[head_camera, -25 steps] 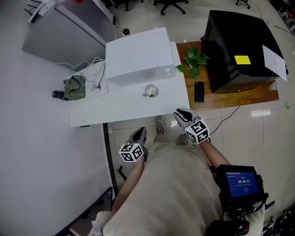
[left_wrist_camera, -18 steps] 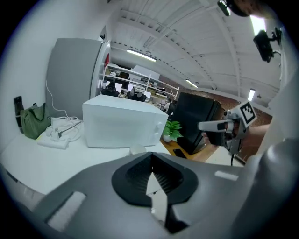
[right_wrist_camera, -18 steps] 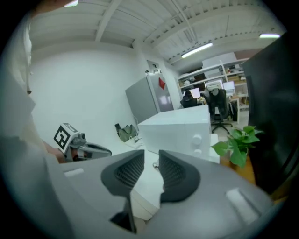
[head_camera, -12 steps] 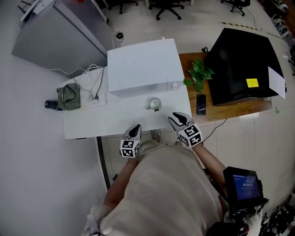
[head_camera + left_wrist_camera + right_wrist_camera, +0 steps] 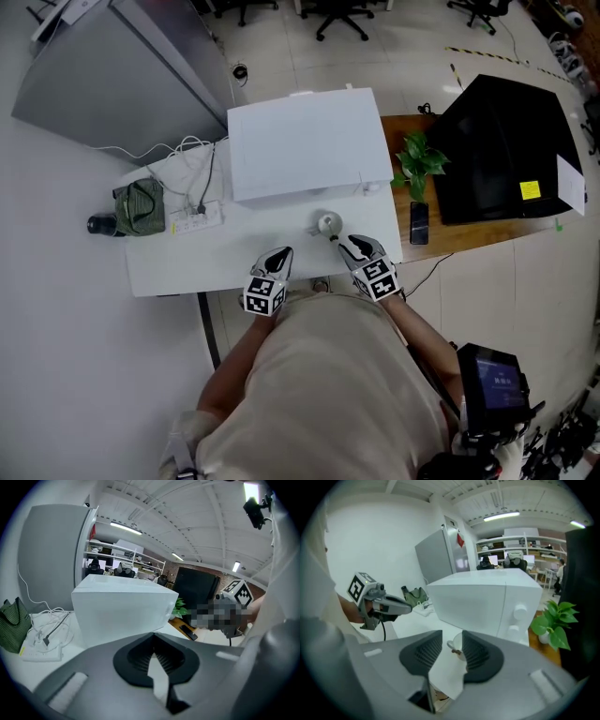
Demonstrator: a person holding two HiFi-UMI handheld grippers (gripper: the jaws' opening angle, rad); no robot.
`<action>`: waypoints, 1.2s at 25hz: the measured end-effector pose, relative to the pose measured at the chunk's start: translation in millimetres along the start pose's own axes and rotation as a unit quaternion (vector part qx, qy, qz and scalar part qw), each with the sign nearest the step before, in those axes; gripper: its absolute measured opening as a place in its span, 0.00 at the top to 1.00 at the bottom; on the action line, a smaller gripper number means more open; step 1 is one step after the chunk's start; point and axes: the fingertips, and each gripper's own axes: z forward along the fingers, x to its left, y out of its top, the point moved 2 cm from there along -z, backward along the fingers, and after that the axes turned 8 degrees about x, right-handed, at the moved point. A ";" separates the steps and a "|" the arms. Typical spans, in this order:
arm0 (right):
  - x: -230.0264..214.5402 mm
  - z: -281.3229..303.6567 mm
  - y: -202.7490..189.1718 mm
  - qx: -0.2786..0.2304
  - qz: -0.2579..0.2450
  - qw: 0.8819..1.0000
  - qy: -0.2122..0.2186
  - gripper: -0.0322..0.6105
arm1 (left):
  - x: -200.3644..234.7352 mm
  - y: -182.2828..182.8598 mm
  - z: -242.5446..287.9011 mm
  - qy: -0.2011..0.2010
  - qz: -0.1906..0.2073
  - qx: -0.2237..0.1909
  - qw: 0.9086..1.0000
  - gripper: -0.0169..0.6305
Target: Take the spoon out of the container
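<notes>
At the near edge of the white table (image 5: 178, 267), the left gripper (image 5: 278, 256) is clenched on nothing and the right gripper (image 5: 350, 242) stands released. Just beyond the right one sits the small white container (image 5: 326, 223), the spoon (image 5: 456, 652) inside it, before a white box (image 5: 305, 141).

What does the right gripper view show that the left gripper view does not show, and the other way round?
Only the right gripper view shows the white cup on the table. Only the left gripper view shows the phone on the wooden surface. Both show the white microwave, the plant and the green bag.
</notes>
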 end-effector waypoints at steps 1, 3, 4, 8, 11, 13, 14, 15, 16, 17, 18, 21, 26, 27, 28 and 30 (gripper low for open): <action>-0.3 8.0 -3.3 0.010 0.001 1.000 -0.003 0.75 | 4.3 1.9 0.9 -0.004 0.001 0.001 1.000 0.97; -1.7 24.8 -10.6 0.028 0.005 1.000 -0.010 0.73 | 13.2 3.2 3.1 -0.011 0.002 0.004 1.000 0.97; -2.2 32.9 -14.1 0.037 0.006 0.999 -0.013 0.73 | 17.6 3.1 4.1 -0.013 0.002 0.006 1.000 0.97; -4.7 56.2 -23.9 0.071 0.002 0.997 -0.024 0.73 | 31.8 7.1 5.7 -0.016 -0.007 0.006 1.000 0.97; -5.9 67.4 -30.9 0.096 0.003 0.995 -0.032 0.73 | 37.7 13.8 7.4 -0.022 -0.012 0.006 1.000 0.97; -5.7 73.0 -35.1 0.108 0.003 0.993 -0.036 0.73 | 39.0 19.3 8.7 -0.025 -0.006 0.004 1.000 0.97; -5.2 75.3 -36.6 0.113 0.003 0.993 -0.038 0.73 | 38.9 21.0 9.2 -0.027 0.000 0.004 1.000 0.97; -4.8 77.4 -37.7 0.116 0.003 0.992 -0.040 0.73 | 38.5 21.6 9.8 -0.028 0.008 0.006 1.000 0.97; -4.7 79.5 -38.5 0.118 0.002 0.992 -0.042 0.73 | 38.1 21.2 10.7 -0.030 0.016 0.009 0.999 0.97; -5.2 81.8 -38.7 0.120 0.000 0.992 -0.043 0.73 | 38.3 20.5 12.1 -0.032 0.020 0.012 0.999 0.97; -6.0 84.1 -38.8 0.122 -0.002 0.992 -0.044 0.73 | 39.1 19.9 13.6 -0.034 0.021 0.016 0.999 0.97; -5.3 89.1 -43.2 0.136 0.000 0.990 -0.043 0.73 | 39.7 18.8 15.0 -0.033 0.017 0.026 0.999 0.97; -1.6 97.4 -47.9 0.146 0.002 0.988 -0.041 0.73 | 41.3 24.3 15.7 -0.028 0.022 0.026 0.999 0.97; -1.7 98.1 -48.5 0.147 0.003 0.988 -0.040 0.73 | 42.4 24.9 16.1 -0.027 0.022 0.026 0.999 0.97; -2.5 99.0 -49.3 0.147 0.005 0.988 -0.040 0.73 | 43.1 24.7 16.5 -0.026 0.022 0.027 0.999 0.97; -5.1 99.7 -47.8 0.147 0.004 0.988 -0.041 0.73 | 44.4 23.0 16.4 -0.025 0.025 0.030 0.999 0.97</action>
